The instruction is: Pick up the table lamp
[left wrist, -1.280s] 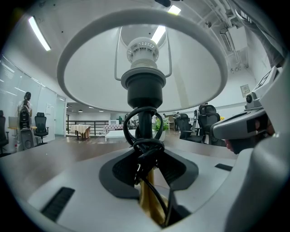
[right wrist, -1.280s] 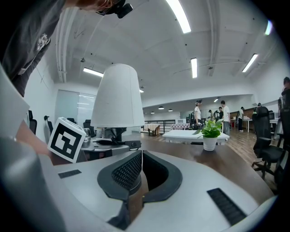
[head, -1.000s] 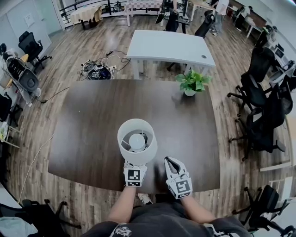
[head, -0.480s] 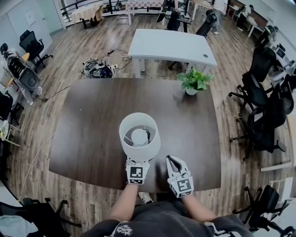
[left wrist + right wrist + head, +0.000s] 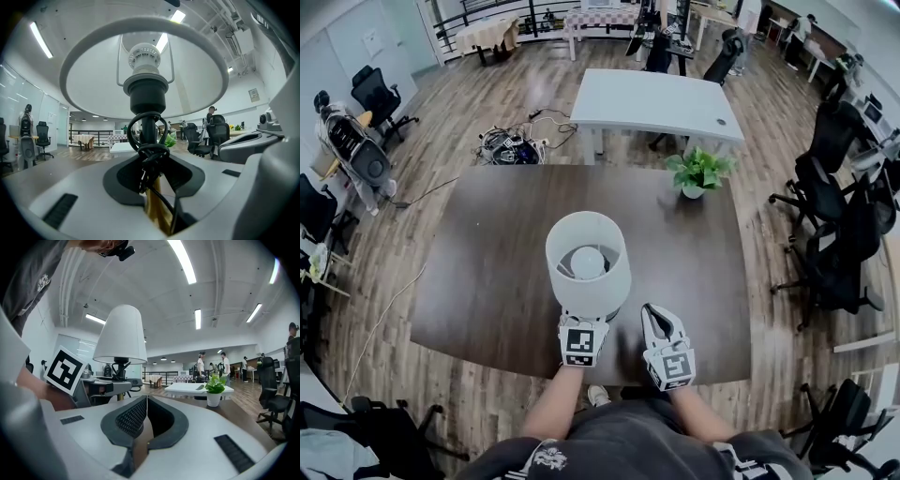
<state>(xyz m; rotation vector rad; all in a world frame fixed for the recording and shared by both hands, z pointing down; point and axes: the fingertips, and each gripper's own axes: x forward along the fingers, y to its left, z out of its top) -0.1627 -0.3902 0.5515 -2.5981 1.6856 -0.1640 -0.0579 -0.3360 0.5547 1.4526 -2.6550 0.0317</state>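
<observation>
The table lamp (image 5: 588, 262) has a white shade, a bulb seen from above, a gold stem and a black cord looped round the socket. My left gripper (image 5: 585, 321) is shut on the gold stem (image 5: 153, 206) just under the shade (image 5: 140, 61), and the lamp hangs above the dark table (image 5: 487, 272). The lamp's base is hidden under the shade. To its right my right gripper (image 5: 655, 321) hovers near the table's front edge, shut, with nothing between its pads (image 5: 129, 420). From that gripper's view the lamp (image 5: 119, 336) shows at the left.
A small potted plant (image 5: 697, 173) stands at the table's far right corner. A white table (image 5: 656, 98) is beyond it. Black office chairs (image 5: 825, 234) crowd the right side. Cables (image 5: 508, 145) lie on the floor at the back left.
The lamp has risen off the table in my left gripper, its shade now larger and higher in the head view. My right gripper rose a little alongside it.
</observation>
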